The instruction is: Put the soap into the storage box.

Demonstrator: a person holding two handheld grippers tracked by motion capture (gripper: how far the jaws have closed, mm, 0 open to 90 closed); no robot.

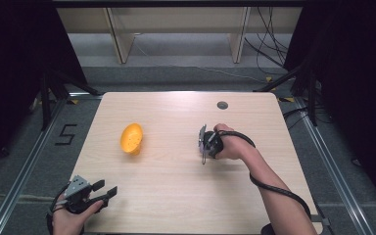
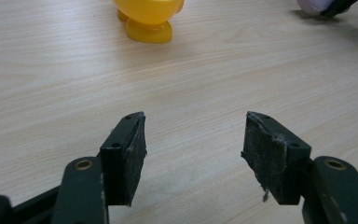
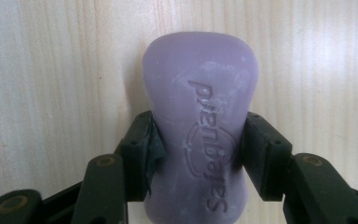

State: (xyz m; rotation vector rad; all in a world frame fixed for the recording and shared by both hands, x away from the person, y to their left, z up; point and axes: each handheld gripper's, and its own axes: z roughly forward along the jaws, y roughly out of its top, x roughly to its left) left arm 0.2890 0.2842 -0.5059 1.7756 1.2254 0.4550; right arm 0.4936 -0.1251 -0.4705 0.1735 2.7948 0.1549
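Observation:
A purple bar of soap [image 3: 200, 74] with an embossed brand name lies on the wooden table, and my right gripper [image 3: 198, 135] is shut on its narrow middle, both pads pressed against its sides. In the high view that right gripper [image 1: 204, 147] points down at the table right of centre, with a hand wrapped around it. A yellow-orange dish-like object [image 1: 131, 138] stands left of centre, well apart from the soap. My left gripper [image 1: 105, 191] rests at the near left corner, open and with nothing in it. Its own view shows the left gripper [image 2: 193, 140] facing the yellow object [image 2: 149, 18].
The light wooden table [image 1: 176, 196] has a round cable hole [image 1: 222, 105] near its far edge. Black curtains and stand legs flank the table on both sides. Cables [image 1: 269, 44] lie on the floor beyond it, in front of wooden shelf legs.

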